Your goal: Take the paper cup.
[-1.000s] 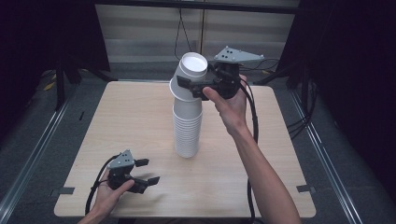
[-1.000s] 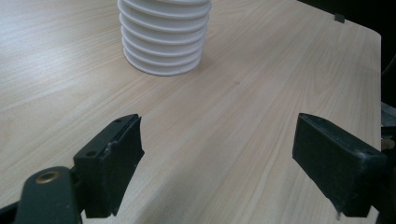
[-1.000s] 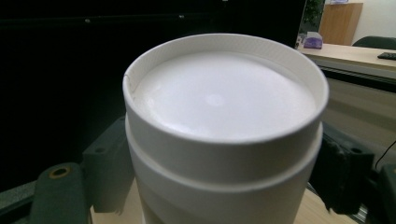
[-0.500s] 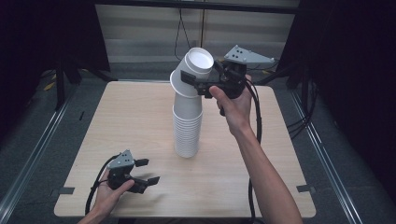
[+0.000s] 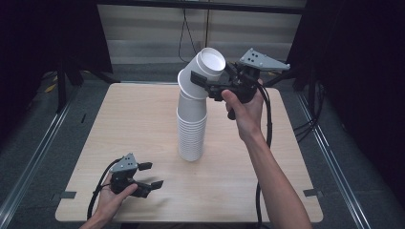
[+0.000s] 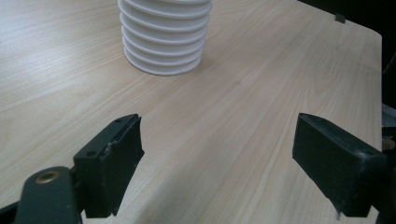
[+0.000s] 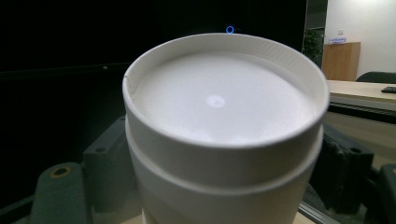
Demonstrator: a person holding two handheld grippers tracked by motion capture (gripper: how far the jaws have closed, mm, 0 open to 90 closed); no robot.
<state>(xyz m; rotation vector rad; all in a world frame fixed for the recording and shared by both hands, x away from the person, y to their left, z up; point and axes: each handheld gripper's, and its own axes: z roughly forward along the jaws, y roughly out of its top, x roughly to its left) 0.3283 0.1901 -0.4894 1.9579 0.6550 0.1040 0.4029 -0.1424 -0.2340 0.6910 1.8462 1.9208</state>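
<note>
Right gripper (image 5: 206, 82) clamped on tilted top cup (image 5: 203, 71), jaw tips hidden behind it. Left gripper (image 5: 149, 175) wide open at 7 o'clock of stack (image 5: 192, 129), stack top cut off in left gripper view.

One stack of white paper cups (image 5: 192, 129) | two handheld grippers: left (image 5: 147, 175), right (image 5: 204, 81) | one wooden table (image 5: 129, 119)

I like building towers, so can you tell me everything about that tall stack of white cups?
The stack of white cups stands upside down near the middle of the wooden table, rims stacked like rings at the bottom. The cups look like plain white paper. The lower part is straight and upright, but the top few cups tip over to one side, their flat base showing. The right hand-held gripper has its jaws on either side of those top cups. The left hand-held gripper rests apart, open.
</note>
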